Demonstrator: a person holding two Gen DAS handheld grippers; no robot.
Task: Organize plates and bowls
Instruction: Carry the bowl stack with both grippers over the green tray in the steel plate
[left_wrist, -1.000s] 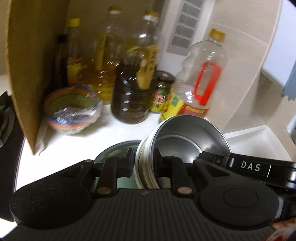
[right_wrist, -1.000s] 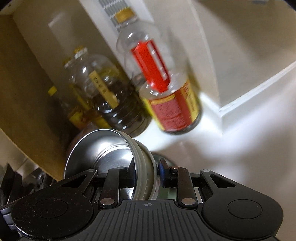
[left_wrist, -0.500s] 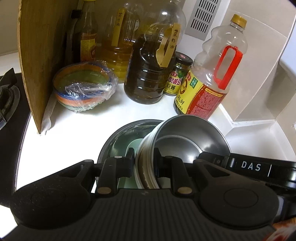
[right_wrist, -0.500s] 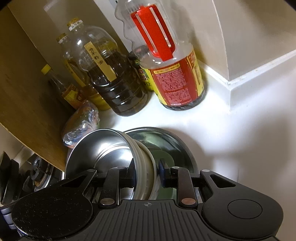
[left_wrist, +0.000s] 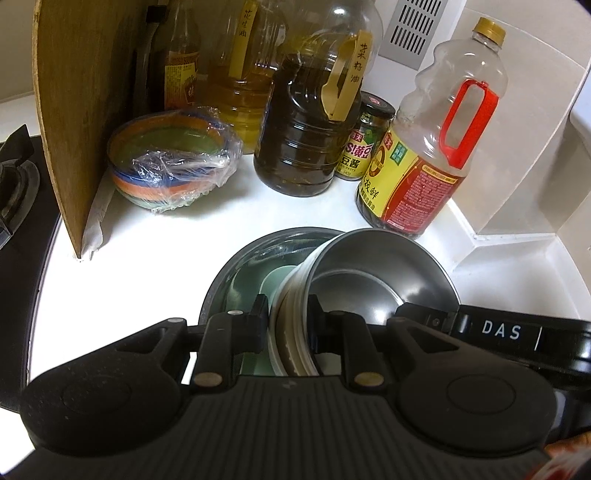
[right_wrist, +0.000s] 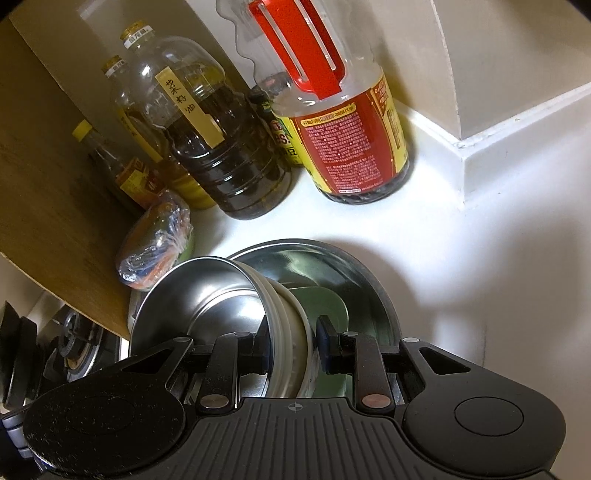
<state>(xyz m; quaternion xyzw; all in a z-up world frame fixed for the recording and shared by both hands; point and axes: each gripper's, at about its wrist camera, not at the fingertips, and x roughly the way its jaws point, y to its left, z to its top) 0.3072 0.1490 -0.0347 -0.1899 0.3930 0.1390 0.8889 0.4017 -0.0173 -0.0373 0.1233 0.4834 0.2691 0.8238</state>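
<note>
Stack of bowls (left_wrist: 373, 273): rim clamped by left gripper (left_wrist: 286, 321) and right gripper (right_wrist: 293, 343), above steel basin (right_wrist: 354, 266) on counter (left_wrist: 155, 243).

wrist views, close, downward; shared steel bowl (left_wrist: 376, 273)

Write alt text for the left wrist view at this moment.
The left gripper clamps the rim of a stack of bowls, steel one innermost, tilted over a wide steel basin on a white counter. Behind stand oil bottles, a plastic-wrapped bowl and a cutting board.
</note>
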